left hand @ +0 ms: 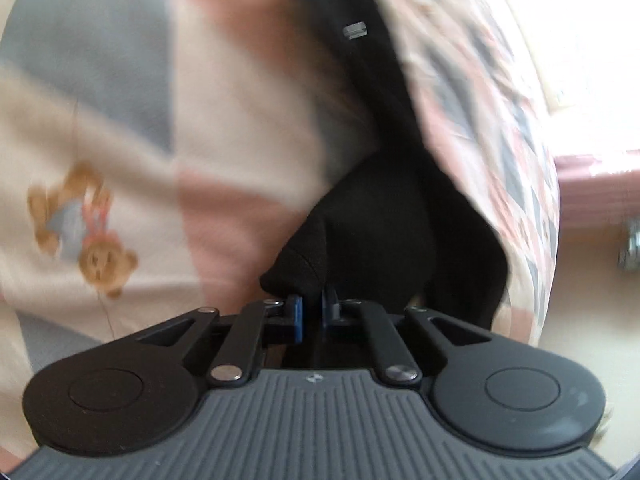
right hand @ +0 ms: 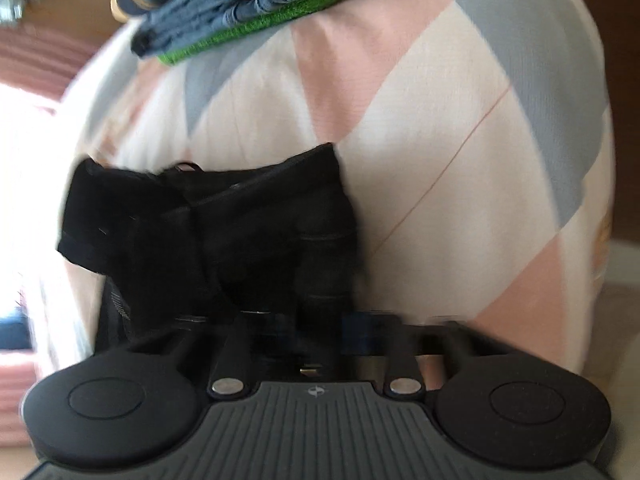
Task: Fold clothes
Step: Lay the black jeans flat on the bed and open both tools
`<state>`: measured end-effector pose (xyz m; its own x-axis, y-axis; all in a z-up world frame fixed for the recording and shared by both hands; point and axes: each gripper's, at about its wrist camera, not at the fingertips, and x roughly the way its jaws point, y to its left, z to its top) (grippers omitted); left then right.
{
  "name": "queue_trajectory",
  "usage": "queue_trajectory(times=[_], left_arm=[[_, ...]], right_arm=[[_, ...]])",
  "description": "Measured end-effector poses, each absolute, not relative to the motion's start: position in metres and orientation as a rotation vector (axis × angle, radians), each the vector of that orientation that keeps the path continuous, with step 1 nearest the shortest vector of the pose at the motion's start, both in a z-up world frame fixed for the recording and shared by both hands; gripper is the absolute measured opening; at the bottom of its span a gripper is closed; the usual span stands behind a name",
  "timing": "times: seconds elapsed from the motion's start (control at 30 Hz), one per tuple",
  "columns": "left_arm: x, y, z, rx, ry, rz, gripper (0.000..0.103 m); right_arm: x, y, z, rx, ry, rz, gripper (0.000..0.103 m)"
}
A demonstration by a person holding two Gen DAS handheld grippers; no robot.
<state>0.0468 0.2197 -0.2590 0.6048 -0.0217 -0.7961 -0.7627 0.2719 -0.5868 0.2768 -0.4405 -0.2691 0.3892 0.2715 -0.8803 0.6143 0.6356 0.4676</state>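
Observation:
A black garment (left hand: 384,208) lies bunched on a bed cover of pink, grey and cream diamonds. In the left wrist view my left gripper (left hand: 312,304) has its blue pads close together, pinching an edge of the black garment, which stretches away up the frame. In the right wrist view the same black garment (right hand: 224,232) sits crumpled just ahead of my right gripper (right hand: 320,324). That view is blurred; the jaws look apart, with the cloth over the left finger, and I cannot tell whether they grip it.
The bed cover (right hand: 440,128) has a teddy bear print (left hand: 80,232). A stack of folded clothes, blue denim (right hand: 224,12) on a green piece (right hand: 288,12), lies at the far edge. The bed edge drops to a pale floor (left hand: 580,320) on the right.

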Motion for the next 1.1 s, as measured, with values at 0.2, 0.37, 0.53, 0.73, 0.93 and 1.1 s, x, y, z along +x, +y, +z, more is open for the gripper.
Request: queue_trajectory(times=[0.2,0.37,0.53,0.73,0.93,1.1], left_arm=[[0.034,0.177,-0.109,-0.732,0.616,0.497,0.003],[-0.01,0.131,-0.015,-0.423,0.501,0.501,0.007],[-0.051,0.131,-0.117,-0.5,0.823,0.707,0.034],[-0.145,0.134,-0.246,-0.797,1.168,0.946,0.031],[-0.173,0.153,-0.238,-0.934,0.967,1.042,0.05],[-0.17,0.199,-0.241,-1.023,0.838,1.081,0.059]], right_arm=[[0.277,-0.446,-0.202,0.864,1.118,-0.094,0.013],[0.275,-0.456,-0.154,0.846,1.08,0.06,0.013],[0.268,-0.463,-0.175,0.818,1.153,0.048,0.013],[0.256,-0.46,-0.238,0.721,1.365,-0.085,0.02],[0.263,-0.453,-0.227,0.627,1.333,-0.072,0.036],[0.266,-0.446,-0.22,0.614,1.328,-0.073,0.046]])
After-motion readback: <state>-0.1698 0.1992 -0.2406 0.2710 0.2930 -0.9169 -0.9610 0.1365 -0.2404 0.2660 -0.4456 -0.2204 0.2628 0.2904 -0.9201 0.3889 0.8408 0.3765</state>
